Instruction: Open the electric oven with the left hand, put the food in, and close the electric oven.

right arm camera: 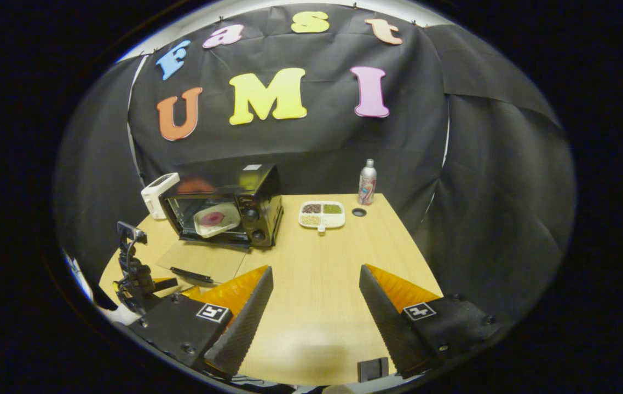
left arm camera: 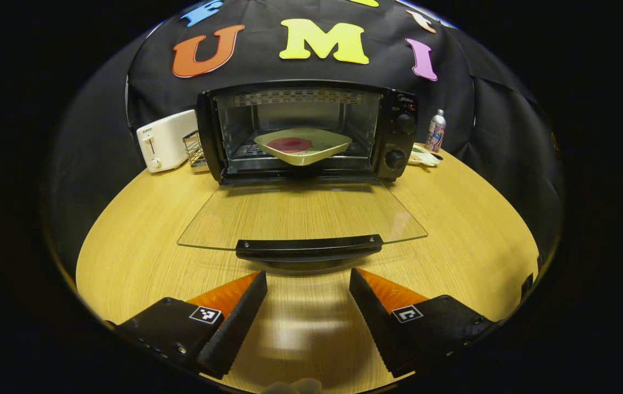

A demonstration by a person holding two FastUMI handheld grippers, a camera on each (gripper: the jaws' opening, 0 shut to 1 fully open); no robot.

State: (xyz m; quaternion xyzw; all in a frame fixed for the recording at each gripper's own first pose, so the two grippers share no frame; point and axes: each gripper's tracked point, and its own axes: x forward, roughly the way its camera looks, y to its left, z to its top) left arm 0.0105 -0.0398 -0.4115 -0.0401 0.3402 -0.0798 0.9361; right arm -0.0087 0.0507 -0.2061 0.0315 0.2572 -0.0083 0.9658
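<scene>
Oven (left arm camera: 300, 131) door (left arm camera: 300, 216) down flat, plate of food (left arm camera: 301, 145) inside on rack. Left claw (left arm camera: 307, 287) apart, near door handle (left arm camera: 309, 247); right claw (right arm camera: 316, 284) apart, empty. Closing left.

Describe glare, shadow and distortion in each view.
Left gripper view: fisheye bends the table edge into a curve; a bright glare patch lies between the left gripper fingers; the door handle casts a shadow. Right gripper view: the oven leans, its top reflects light.

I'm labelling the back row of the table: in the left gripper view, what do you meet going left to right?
Toaster → wire rack → oven → divided dish → bottle.
</scene>
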